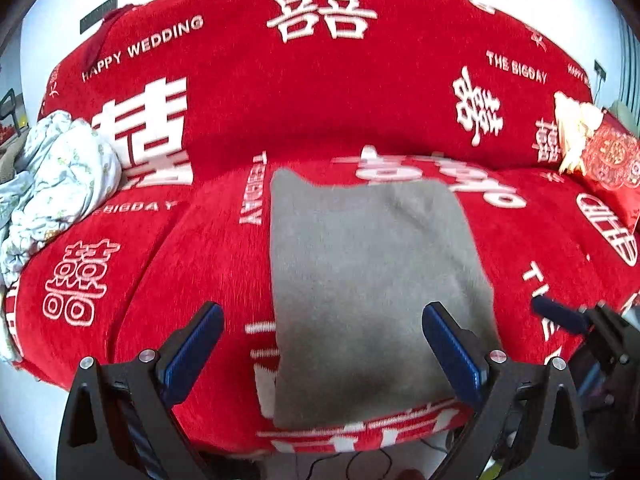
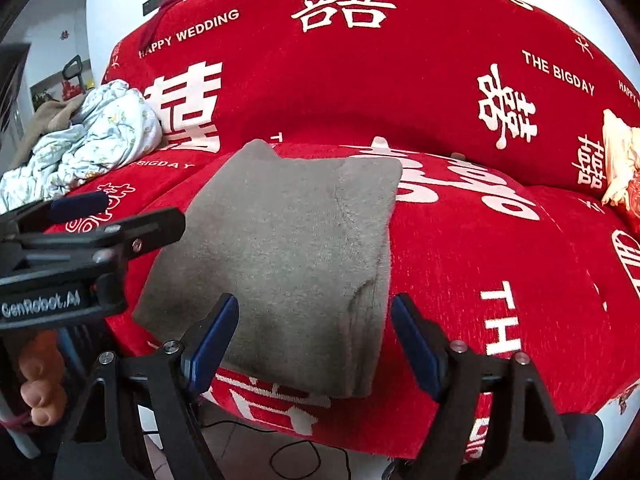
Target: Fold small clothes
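A red sofa cover (image 1: 328, 112) printed with white double-happiness characters and the words "HAPPY WEDDING" and "THE BIGDAY" is spread over the seat and backrest, with a white wall seen behind. Far to the left of both grippers, against the backrest, a crumpled pile of pale floral cloth (image 1: 60, 172) is heaped – in the right wrist view a brownish garment (image 2: 48, 120) is glimpsed behind it. The left gripper (image 1: 322, 356) is held at the front edge of the seat with its blue-padded fingers spread wide and nothing between them; the near end of the folded grey garment (image 1: 368, 288) is seen beyond and between the fingertips, though contact cannot be judged. The garment is laid flat as a rough rectangle on the seat cushion, its near edge hanging slightly over the front. The right gripper (image 2: 316, 340) is likewise spread apart and empty, placed just before the garment's near right corner – the left gripper is visible at its left side. Far to the right, by the armrest, a red cushion with a gold pattern (image 1: 612, 160) and a cream fringed item (image 1: 572, 128) are propped
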Demonstrator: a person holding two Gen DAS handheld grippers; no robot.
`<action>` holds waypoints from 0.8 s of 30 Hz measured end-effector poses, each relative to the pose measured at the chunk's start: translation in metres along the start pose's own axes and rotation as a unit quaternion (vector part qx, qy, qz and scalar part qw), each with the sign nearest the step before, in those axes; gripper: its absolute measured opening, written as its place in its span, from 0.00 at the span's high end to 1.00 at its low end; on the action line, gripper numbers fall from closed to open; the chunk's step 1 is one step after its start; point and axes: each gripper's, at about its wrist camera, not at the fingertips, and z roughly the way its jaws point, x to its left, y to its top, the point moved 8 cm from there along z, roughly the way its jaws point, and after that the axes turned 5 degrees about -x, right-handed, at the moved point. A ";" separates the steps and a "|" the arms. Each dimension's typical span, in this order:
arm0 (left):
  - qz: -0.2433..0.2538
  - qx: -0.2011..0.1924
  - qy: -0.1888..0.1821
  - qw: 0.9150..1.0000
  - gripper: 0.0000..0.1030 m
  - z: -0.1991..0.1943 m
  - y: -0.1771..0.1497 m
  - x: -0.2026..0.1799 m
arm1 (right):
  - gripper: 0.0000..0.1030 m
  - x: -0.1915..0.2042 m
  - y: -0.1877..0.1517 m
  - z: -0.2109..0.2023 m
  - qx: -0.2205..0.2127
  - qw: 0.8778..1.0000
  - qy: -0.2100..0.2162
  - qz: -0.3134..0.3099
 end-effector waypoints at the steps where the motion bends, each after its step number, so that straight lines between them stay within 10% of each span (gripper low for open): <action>1: 0.001 0.002 0.004 1.000 0.03 0.001 -0.001 0.000 | 0.21 0.000 0.001 -0.002 -0.001 1.000 -0.002 -0.002; 24: -0.008 -0.038 0.021 0.999 0.03 -0.036 0.002 -0.002 | 0.21 0.012 0.014 -0.030 -0.024 0.999 -0.011 -0.020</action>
